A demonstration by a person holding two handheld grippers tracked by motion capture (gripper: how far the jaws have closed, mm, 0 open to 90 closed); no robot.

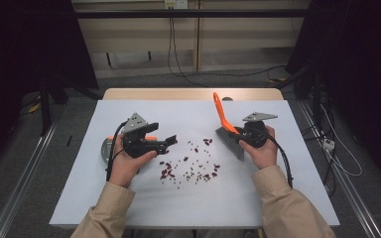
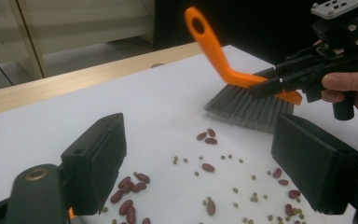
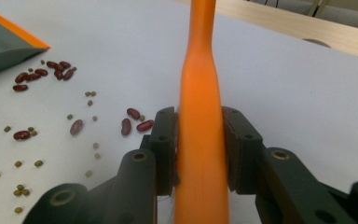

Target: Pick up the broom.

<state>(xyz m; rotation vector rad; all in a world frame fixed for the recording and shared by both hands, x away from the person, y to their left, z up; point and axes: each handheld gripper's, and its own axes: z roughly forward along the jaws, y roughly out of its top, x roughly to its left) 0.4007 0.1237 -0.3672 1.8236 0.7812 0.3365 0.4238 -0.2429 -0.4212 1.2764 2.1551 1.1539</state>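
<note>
Right tool (image 3: 200,149) clamps the brush (image 1: 226,130) (left tool (image 1: 171,141) open).

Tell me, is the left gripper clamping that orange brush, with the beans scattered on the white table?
Not quite: the right gripper clamps the orange brush, as the right gripper view shows. The left gripper holds nothing. The beans do lie scattered on the white table.

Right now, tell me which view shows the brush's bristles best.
The left gripper view: the brush shows its grey bristles side-on above the beans. The high view shows them small; the right gripper view shows its orange handle clamped.
</note>
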